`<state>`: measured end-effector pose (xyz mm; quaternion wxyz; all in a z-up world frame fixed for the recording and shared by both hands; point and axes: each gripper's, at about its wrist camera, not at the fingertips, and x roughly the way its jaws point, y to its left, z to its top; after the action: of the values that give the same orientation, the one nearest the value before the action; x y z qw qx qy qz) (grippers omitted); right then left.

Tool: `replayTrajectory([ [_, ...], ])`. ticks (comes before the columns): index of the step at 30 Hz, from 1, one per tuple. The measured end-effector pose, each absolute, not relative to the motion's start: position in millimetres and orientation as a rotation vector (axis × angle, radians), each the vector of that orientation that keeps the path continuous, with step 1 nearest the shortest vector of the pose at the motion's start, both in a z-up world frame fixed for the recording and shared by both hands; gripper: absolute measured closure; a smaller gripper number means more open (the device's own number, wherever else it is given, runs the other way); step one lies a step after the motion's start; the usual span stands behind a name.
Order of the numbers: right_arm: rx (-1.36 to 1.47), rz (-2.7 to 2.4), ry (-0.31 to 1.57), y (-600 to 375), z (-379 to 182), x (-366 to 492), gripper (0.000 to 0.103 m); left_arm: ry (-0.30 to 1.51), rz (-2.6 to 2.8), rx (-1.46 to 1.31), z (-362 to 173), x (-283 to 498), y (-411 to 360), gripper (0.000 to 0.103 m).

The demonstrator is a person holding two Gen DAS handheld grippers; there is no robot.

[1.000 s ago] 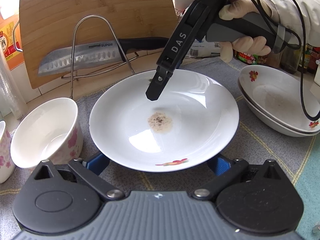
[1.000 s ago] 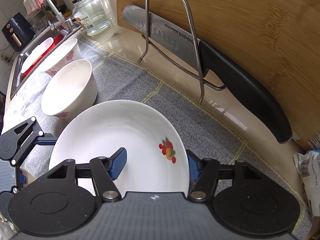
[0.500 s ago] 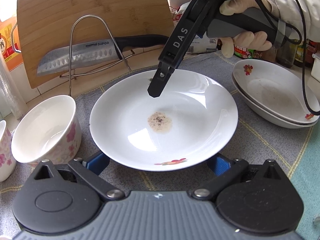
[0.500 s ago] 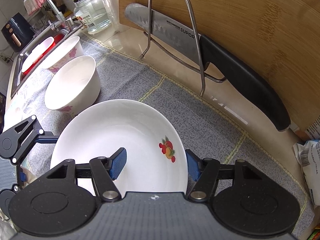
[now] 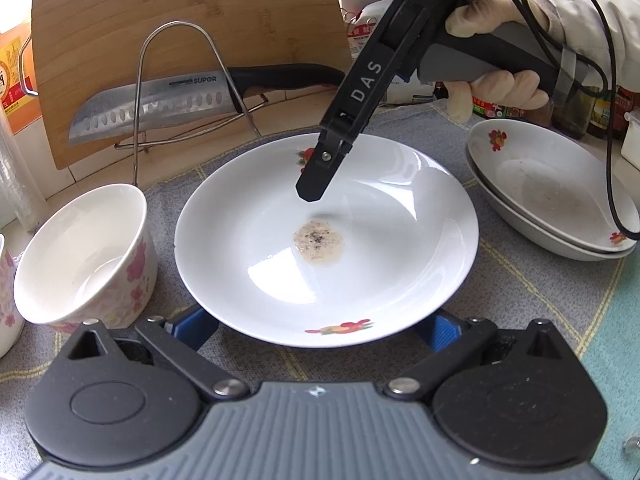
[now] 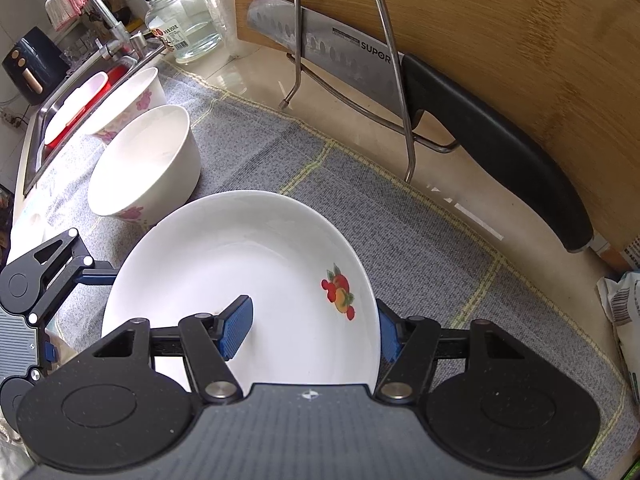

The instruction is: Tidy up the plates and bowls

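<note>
Looking along the left gripper (image 5: 320, 326), its jaws stood wide apart with the near rim of the white plate (image 5: 400, 216) between the two blue pads, neither plainly pressing it; whether they touched the underside could not be told, since the rim hid them. The plate sat on the grey mat (image 5: 532, 292) with a brownish residue patch (image 5: 319, 241) at its middle, likely why it had not been stacked yet. The right gripper (image 5: 310, 192) reached down over the far rim, held by a gloved hand (image 5: 496, 60), its arm lettered "DAS". Two stacked plates (image 5: 552, 192) waited to the right, seemingly the pile this one belonged on, and a floral bowl (image 5: 86, 256) stood to the left. The knife (image 5: 160, 104) rested in a wire rack (image 5: 176, 80) against the cutting board (image 5: 192, 12), blade marked "SUPOR". From the right wrist, the right gripper (image 6: 316, 328) straddled the plate (image 6: 240, 272) rim by a fruit decal, one pad inside, one outside, with a visible gap, so open and not clamped. Two bowls (image 6: 148, 160) sat beyond, near the sink (image 6: 36, 128); "SUPOR" read again on the knife (image 6: 352, 56).
</note>
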<state>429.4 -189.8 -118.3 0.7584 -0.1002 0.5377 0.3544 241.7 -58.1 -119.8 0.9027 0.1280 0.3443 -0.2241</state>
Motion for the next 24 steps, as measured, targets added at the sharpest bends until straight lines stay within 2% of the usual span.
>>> replayTrajectory([
  [24, -0.168, 0.721, 1.096, -214, -89, 405, 0.034, 0.655, -0.512, 0.295, -90, 228, -65, 0.001],
])
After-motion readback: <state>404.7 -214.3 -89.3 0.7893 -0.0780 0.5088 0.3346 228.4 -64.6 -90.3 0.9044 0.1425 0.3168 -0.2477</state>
